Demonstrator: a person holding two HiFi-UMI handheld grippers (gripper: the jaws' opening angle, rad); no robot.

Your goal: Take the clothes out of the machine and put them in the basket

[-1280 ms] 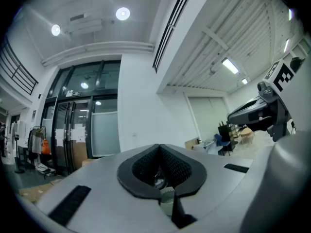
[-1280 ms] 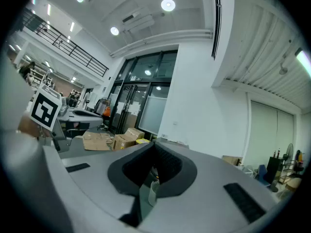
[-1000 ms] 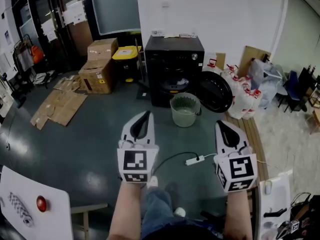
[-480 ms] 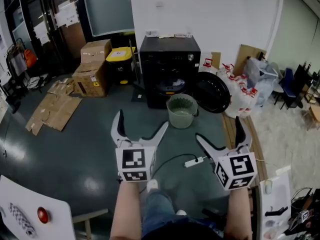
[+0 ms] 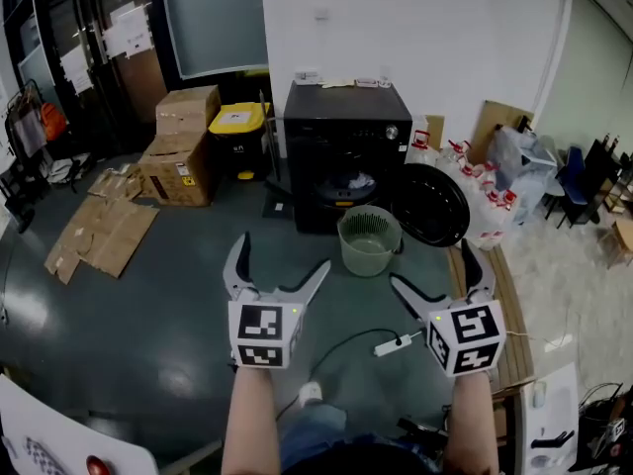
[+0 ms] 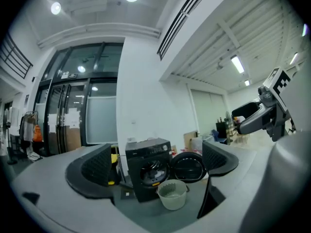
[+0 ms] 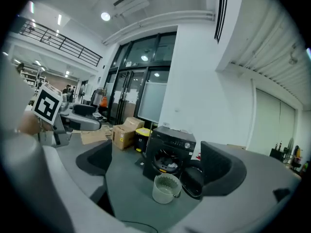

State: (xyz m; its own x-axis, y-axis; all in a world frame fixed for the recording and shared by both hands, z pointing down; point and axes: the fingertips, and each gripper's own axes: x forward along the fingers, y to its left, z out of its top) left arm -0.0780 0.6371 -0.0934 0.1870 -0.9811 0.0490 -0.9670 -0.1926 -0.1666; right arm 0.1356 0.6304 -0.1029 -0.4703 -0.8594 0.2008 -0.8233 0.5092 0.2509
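Note:
A black washing machine (image 5: pixel 346 137) stands against the white wall with its round door (image 5: pixel 427 204) swung open to the right. Light clothes (image 5: pixel 353 180) lie in its drum. A pale green perforated basket (image 5: pixel 369 240) sits on the floor right before the machine. My left gripper (image 5: pixel 280 255) and right gripper (image 5: pixel 433 265) are held side by side well short of the basket, both open with nothing between the jaws. The left gripper view shows the machine (image 6: pixel 148 171) and basket (image 6: pixel 172 195) ahead; the right gripper view shows the same machine (image 7: pixel 170 152) and basket (image 7: pixel 164 188).
Cardboard boxes (image 5: pixel 183 146) and a yellow-lidded bin (image 5: pixel 237 127) stand left of the machine, with flattened cardboard (image 5: pixel 99 231) on the floor. A power strip (image 5: pixel 396 344) with its cable lies between my grippers. White jugs and bags (image 5: pixel 485 201) crowd the right wall.
Both grippers went from shut to wide open. I have moved closer to the machine, and the white table at the lower left has slid almost out of view.

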